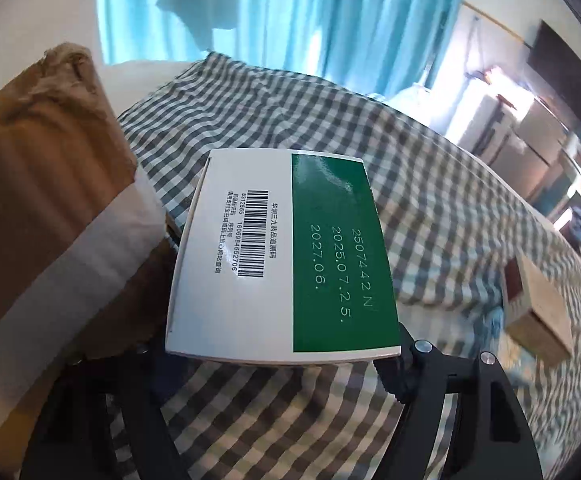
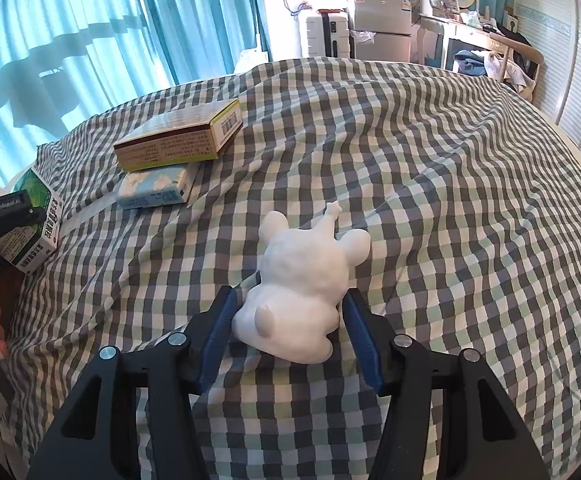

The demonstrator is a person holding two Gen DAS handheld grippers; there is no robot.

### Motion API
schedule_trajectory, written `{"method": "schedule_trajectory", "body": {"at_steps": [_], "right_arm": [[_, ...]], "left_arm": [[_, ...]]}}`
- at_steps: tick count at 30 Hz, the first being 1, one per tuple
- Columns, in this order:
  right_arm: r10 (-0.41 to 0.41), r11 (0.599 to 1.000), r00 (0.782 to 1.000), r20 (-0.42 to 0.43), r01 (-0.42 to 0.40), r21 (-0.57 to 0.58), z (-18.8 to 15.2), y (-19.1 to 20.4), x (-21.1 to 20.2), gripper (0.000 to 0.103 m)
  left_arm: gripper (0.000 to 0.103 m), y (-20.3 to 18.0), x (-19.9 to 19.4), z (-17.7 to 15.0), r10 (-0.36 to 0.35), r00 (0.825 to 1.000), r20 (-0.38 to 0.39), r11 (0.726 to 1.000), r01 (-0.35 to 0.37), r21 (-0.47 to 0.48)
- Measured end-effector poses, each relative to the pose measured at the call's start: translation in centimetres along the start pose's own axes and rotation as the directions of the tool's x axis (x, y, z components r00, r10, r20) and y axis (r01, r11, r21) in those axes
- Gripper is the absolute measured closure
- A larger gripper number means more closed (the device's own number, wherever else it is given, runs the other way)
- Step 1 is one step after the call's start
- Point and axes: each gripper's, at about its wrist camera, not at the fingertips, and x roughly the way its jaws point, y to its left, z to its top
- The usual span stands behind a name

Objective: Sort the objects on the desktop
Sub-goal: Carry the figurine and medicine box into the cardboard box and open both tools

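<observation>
Over the checked cloth [image 2: 410, 152], each claw grips: left [image 1: 282, 356] a green-and-white box [image 1: 282, 256], right [image 2: 288, 320] a white figurine [image 2: 302, 288].

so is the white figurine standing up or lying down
Lying down: the white figurine rests on its side on the checked cloth, limbs pointing away.

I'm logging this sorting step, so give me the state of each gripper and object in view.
left gripper: shut on the green-and-white box.
green-and-white box: held, barcode face toward the camera.
right gripper: shut on the white figurine.
white figurine: gripped, lying over the checked cloth.
yellow box: resting partly on the blue-and-white pack.
</observation>
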Motion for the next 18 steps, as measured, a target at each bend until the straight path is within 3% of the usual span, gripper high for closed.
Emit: {"method": "schedule_trajectory", "body": {"at_steps": [7,18], "right_arm": [[0.038,0.999,0.999,0.009,-0.038,-0.037,-0.3,1.9,-2.4,0.048],[0.114,0.992,0.989,0.092,-0.107,-0.073,-0.8,4.8,-12.5,0.048]], "left_arm": [[0.025,0.1,-5.2,-3.4,-0.104,0.994,0.021,0.974,0.098,0.206],[0.025,1.2,-15.4,-5.6,-0.24,0.97,0.027,0.935,0.223,0.274]]}}
